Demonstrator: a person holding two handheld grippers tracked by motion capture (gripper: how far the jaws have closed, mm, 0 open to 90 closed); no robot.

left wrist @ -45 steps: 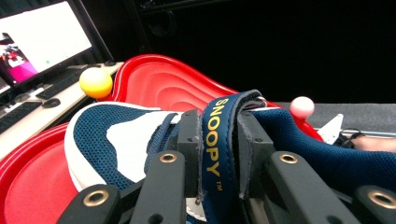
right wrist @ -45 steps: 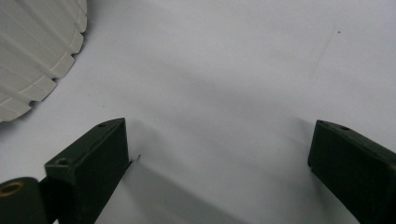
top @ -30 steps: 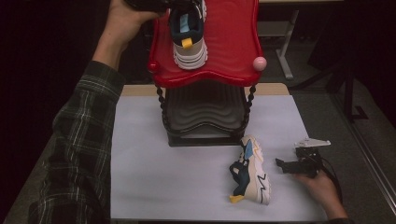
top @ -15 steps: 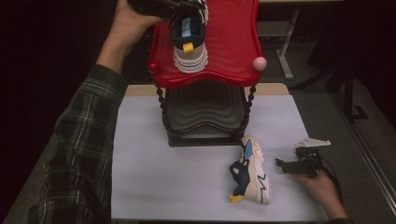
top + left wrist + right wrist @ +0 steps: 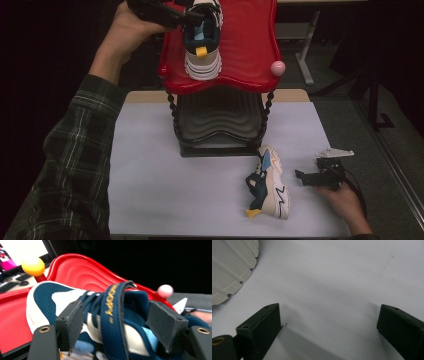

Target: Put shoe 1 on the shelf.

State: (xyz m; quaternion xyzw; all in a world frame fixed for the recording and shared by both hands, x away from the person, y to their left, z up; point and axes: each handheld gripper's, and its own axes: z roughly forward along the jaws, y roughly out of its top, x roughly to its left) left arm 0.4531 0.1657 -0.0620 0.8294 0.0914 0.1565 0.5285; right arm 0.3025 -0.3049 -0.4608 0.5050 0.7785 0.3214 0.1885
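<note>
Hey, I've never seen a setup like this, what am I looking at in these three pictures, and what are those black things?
A person holds a two-jaw gripper in each hand; the black things are the jaws. The high view looks down from above the table. The other two come from cameras riding on the grippers. A red shelf rack stands on the table, with one sneaker on its top tier. The left gripper is up there, its jaws on either side of that sneaker's blue strap, not visibly squeezing it. A matching sneaker lies on its side on the table. The right gripper rests beside it, open, holding nothing.
</note>
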